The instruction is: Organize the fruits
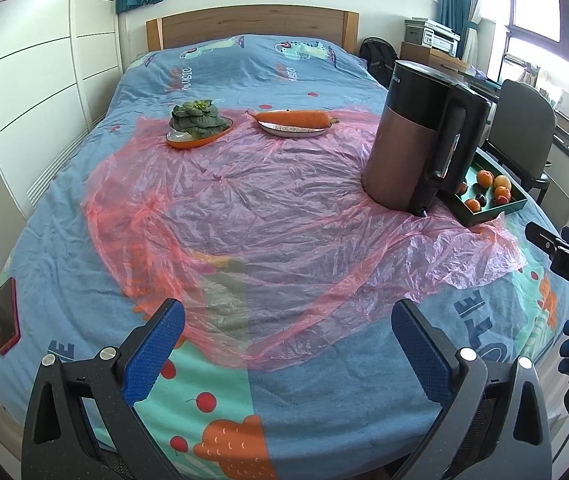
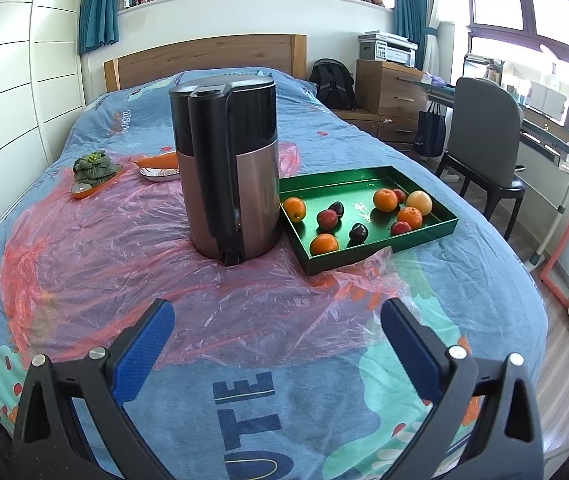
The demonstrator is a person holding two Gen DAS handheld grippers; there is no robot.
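Fruits (image 2: 384, 200), oranges and dark plums, lie loose in the green tray (image 2: 424, 236) on the bed (image 2: 244, 400), just right of the kettle (image 2: 230, 176). The tray's long axis runs from near left toward far right. Your left gripper (image 1: 288, 344) and right gripper (image 2: 278, 336) hover over the bedspread, fingers spread wide, holding nothing.

Crinkled, glossy pink plastic sheet (image 2: 96, 236) lies over the bed's (image 2: 324, 400) matt printed cloth. The kettle (image 2: 228, 168) has a brushed copper-toned metal body and smooth black plastic top. The green tray (image 2: 424, 236) looks glossy, its floor reflective. Both hand-held grippers carry matt black frames with rough, ribbed blue pads (image 1: 152, 356). The headboard (image 2: 204, 58) is wood.
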